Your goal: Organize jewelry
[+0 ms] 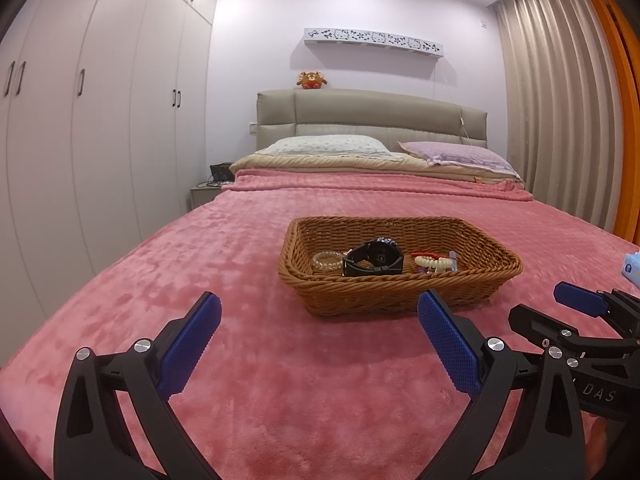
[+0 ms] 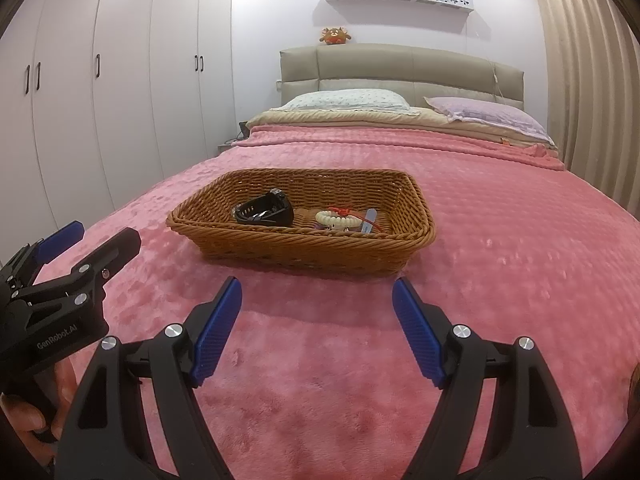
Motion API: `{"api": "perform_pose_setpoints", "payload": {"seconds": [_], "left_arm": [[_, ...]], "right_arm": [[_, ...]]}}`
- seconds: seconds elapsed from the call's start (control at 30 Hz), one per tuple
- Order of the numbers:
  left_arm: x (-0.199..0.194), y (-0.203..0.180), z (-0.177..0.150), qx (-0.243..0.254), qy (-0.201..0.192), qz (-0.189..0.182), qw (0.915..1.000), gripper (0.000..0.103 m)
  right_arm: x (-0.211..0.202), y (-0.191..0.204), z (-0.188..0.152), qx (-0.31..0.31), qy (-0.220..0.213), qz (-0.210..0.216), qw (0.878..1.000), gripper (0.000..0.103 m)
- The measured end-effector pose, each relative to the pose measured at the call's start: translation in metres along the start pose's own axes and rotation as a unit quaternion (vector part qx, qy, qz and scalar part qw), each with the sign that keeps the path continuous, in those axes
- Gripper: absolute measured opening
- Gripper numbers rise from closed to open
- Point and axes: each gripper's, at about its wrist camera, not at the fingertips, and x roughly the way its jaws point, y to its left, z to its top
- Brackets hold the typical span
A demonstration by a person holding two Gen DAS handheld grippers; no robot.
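Observation:
A brown wicker basket (image 1: 472, 240) (image 2: 256, 240) sits on the pink blanket. It holds a black watch (image 1: 374, 258) (image 2: 266, 211), a clear bead bracelet (image 1: 326, 260), a white bead bracelet with red cord (image 1: 432, 262) (image 2: 338, 218) and a small blue-white stick (image 2: 368, 220). My left gripper (image 1: 320, 320) is open and empty, above the blanket in front of the basket; it also shows in the right wrist view (image 2: 100, 236). My right gripper (image 2: 318, 308) is open and empty, just in front of the basket; it also shows in the left wrist view (image 1: 552, 308).
The bed (image 1: 200, 280) has two pillows (image 1: 332, 146) and a beige headboard (image 1: 372, 114) with a plush toy (image 1: 311, 80). White wardrobes (image 1: 100, 120) stand to the left, curtains (image 1: 560, 120) to the right. A blue-white packet (image 1: 632, 268) lies at the right edge.

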Motion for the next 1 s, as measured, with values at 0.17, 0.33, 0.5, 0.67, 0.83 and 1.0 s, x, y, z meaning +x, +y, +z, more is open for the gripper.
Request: {"api": "perform_pose_setpoints", "payload": {"seconds": [0.17,0.33,0.5,0.67,0.83,1.0], "left_arm": [[-0.0002,0.0002,0.0000,0.001,0.000,0.000,1.0000,0.096],[-0.0001,0.0001,0.0001,0.000,0.000,0.000,1.0000,0.096],[-0.0015,0.0000,0.0003,0.001,0.000,0.001,1.0000,0.096],[-0.0013,-0.0003,0.0003,0.002,0.000,0.002,1.0000,0.096],[-0.0020,-0.0003,0.0008,0.003,0.000,0.002,1.0000,0.096],[-0.0037,-0.0017,0.0012,0.007,-0.003,0.001,1.0000,0.096]], "right_arm": [[-0.0006,-0.0005,0.0000,0.001,0.001,0.005,1.000,0.074],[-0.0009,-0.0003,-0.0002,0.002,0.002,0.005,1.000,0.074],[-0.0009,-0.0009,0.0002,0.001,0.002,0.005,1.000,0.074],[-0.0010,-0.0009,0.0004,0.001,0.002,0.005,1.000,0.074],[-0.0012,-0.0010,0.0007,0.001,0.003,0.005,1.000,0.074],[-0.0013,-0.0009,0.0006,0.002,0.002,0.005,1.000,0.074]]}}
